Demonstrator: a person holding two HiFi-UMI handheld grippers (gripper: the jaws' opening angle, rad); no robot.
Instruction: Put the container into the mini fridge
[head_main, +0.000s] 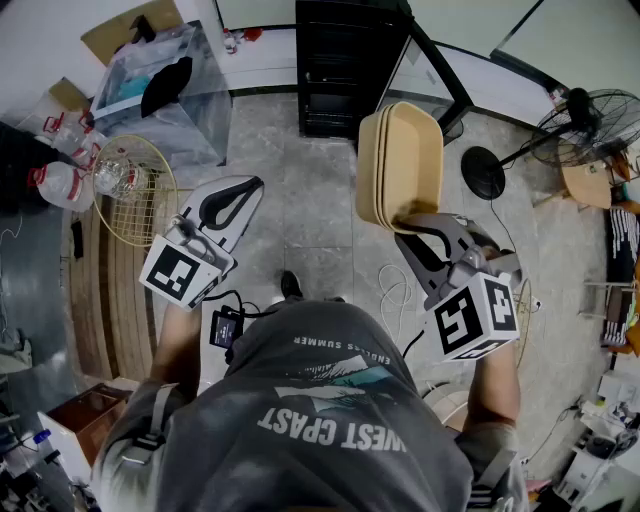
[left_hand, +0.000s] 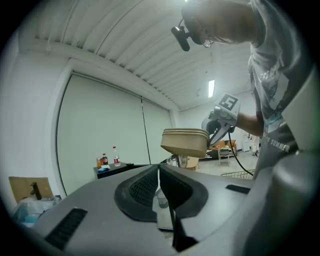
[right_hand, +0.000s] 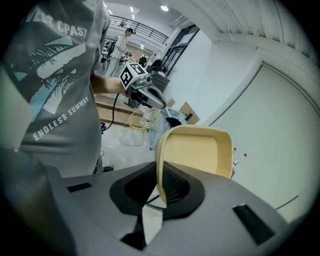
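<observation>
Person wears grey tee (head_main: 330, 430) w/ white "ENDLESS SUMMER" print & teal palm graphic, grey shoulder straps (head_main: 152, 420), black shoe (head_main: 290, 285); left tool (head_main: 238, 192) & right tool (head_main: 412, 222) are grey w/ black pads (left_hand: 140, 187), white cubes (head_main: 180, 272) w/ black square markers, black cables (head_main: 228, 297).

Head view steeply down from above; gripper views close along jaws; all share container (head_main: 405, 160).
</observation>
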